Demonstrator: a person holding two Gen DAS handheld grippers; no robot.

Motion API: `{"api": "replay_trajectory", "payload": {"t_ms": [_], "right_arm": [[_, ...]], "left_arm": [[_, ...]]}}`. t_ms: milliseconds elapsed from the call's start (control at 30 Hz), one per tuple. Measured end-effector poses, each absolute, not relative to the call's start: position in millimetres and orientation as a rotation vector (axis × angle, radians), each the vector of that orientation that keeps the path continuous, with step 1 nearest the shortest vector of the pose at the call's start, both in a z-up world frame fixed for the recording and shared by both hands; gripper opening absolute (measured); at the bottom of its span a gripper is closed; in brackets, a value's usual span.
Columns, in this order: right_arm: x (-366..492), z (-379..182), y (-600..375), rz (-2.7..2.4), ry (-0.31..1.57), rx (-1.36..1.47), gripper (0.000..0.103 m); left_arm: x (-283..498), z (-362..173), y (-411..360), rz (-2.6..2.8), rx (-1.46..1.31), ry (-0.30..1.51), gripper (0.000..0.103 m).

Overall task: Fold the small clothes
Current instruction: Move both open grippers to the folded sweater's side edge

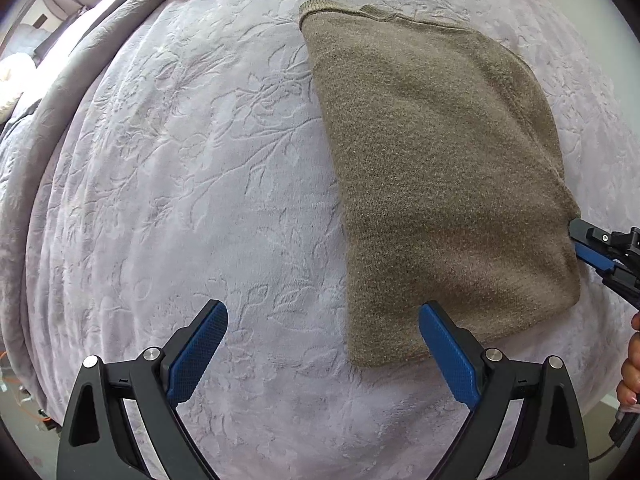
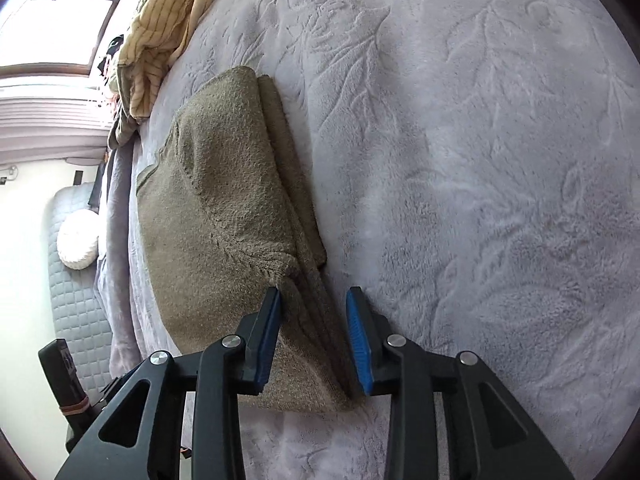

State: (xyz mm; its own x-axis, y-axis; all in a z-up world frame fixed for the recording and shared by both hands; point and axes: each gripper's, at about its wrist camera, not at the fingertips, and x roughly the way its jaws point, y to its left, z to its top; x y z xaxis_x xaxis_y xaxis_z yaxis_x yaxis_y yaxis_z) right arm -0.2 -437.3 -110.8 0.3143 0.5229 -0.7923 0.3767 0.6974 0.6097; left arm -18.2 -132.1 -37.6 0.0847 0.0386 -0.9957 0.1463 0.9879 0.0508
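Note:
A folded brown knit sweater [image 1: 436,168] lies flat on a pale lilac embossed bedspread [image 1: 180,160]. My left gripper [image 1: 323,326] is open and empty, hovering over the bedspread; its right finger is above the sweater's near left corner. My right gripper [image 2: 314,306] sits at the sweater's [image 2: 224,200] right edge, seen at the right border in the left wrist view [image 1: 576,240]. Its jaws are partly open with the thick folded edge between them; the left pad touches the knit, the right pad stands a little apart.
A heap of yellow striped and other clothes [image 2: 160,28] lies at the far end of the bed. The bed's left edge [image 1: 24,160] drops off. A quilted seat with a white cushion [image 2: 78,246] and a window lie beyond.

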Motion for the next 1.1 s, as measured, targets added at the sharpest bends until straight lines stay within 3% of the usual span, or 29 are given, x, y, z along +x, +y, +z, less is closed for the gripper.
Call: {"api": "replay_trajectory", "payload": {"t_ms": [567, 967, 1033, 1067, 1100], "right_arm": [[-19, -85, -439, 0.132, 1.286, 0.838, 0.043], [44, -25, -463, 0.211, 1.177, 0.718, 0.049], [61, -20, -467, 0.242, 1.182, 0.701, 0.053], [68, -19, -467, 0.25, 1.185, 0.692, 0.056], [75, -20, -467, 0.267, 1.188, 0.683, 0.063]], "left_arm": [[-12, -57, -136, -0.112, 0.098, 1.498, 0.097], [19, -36, -132, -0.179, -0.013, 1.412, 0.097], [29, -31, -129, -0.185, -0.045, 1.381, 0.097], [35, -30, -126, -0.187, -0.065, 1.364, 0.102], [41, -30, -123, -0.187, -0.081, 1.348, 0.102]]}}
